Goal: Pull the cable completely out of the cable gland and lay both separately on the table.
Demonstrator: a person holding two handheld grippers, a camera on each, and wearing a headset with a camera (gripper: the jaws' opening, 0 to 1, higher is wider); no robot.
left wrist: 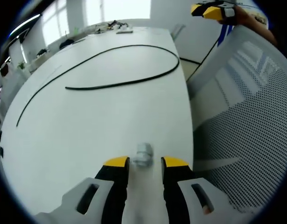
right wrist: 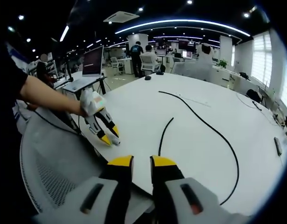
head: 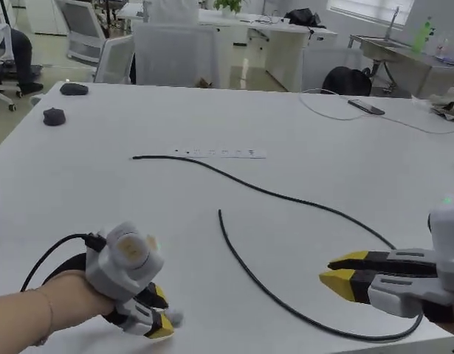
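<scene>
Left gripper view, gland (left wrist: 143, 155) between fingers (left wrist: 117, 163) (seemingly)

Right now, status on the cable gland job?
Left tongs open, small grey plastic cable gland on the white table at their tips. Right tongs narrowly apart, empty. Long black cable lies loose, free of the gland. Nothing in the way.

The tabletop (head: 175, 228) is white and smooth, with a low sheen. The cable (left wrist: 115, 85) has a smooth, matt black sheath. The cable gland (left wrist: 143, 154) is pale grey moulded plastic. The left tool (left wrist: 146, 162) and the right tool (right wrist: 142, 162) have matt grey plastic bodies with yellow tips.
</scene>
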